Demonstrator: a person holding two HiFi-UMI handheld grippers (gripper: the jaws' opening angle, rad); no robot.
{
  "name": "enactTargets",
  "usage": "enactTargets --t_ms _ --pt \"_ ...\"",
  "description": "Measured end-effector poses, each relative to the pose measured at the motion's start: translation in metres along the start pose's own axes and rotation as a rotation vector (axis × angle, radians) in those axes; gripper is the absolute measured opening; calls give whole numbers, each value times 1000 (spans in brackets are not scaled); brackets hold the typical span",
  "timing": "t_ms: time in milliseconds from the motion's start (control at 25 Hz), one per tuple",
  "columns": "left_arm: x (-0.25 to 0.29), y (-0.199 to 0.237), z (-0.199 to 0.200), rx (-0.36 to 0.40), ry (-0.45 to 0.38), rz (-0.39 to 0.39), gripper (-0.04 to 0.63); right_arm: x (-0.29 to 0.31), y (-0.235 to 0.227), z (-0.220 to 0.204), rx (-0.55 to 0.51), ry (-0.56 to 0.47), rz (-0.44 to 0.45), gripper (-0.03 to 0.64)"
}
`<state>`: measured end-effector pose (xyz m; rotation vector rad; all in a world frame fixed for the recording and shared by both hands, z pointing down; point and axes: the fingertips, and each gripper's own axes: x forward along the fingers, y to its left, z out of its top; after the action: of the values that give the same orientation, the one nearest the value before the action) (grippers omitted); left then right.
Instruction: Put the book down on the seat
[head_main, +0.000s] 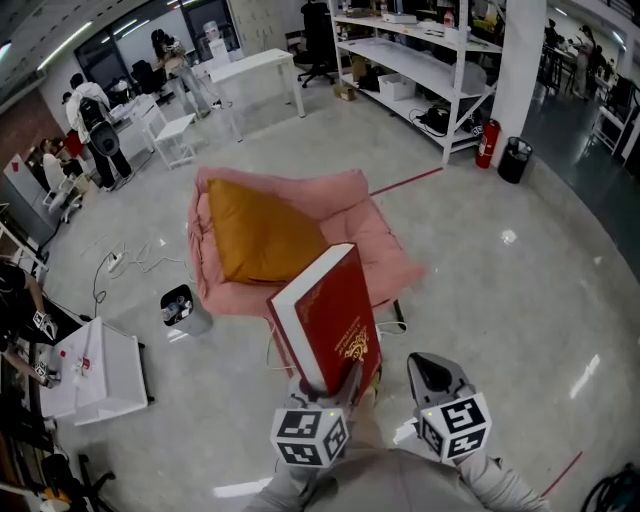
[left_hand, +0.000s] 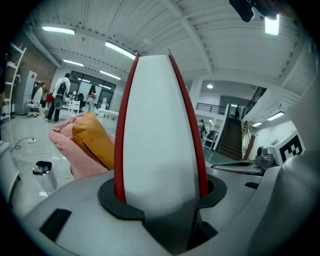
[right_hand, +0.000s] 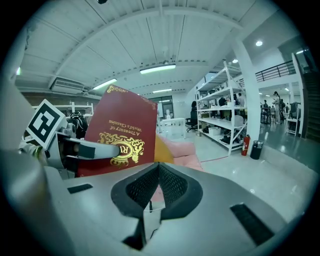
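A thick red book (head_main: 330, 310) with gold print on its cover stands upright in the air, page edges facing left. My left gripper (head_main: 340, 385) is shut on its lower end, and in the left gripper view the white page block (left_hand: 160, 135) fills the space between the jaws. The seat (head_main: 370, 230) is a low pink lounge chair just beyond the book, with an orange cushion (head_main: 260, 230) on it. My right gripper (head_main: 432, 372) hangs beside the book on its right, shut and empty. The right gripper view shows its meshed pads (right_hand: 169, 184) meeting, the book cover (right_hand: 120, 130) to the left.
A small waste bin (head_main: 183, 308) stands on the floor left of the seat, and a white box-like unit (head_main: 95, 370) lies nearer left. Cables (head_main: 130, 262) trail on the floor. White shelving (head_main: 420, 60), a fire extinguisher (head_main: 487, 143) and a black bin (head_main: 515, 160) stand far right.
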<state>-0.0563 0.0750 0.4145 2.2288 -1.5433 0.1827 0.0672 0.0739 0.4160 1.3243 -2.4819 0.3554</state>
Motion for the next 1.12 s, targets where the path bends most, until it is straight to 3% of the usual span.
enactTargets --t_ms 320,720,1120 --pt "29 24 12 -10 26 -21 256 36 -2 26 -9 -15 -8 5" --pt "104 50 47 -5 81 -52 256 101 -39 48 27 40 -27 5" --pt "216 73 68 -51 148 -65 256 176 -113 63 52 102 -51 5"
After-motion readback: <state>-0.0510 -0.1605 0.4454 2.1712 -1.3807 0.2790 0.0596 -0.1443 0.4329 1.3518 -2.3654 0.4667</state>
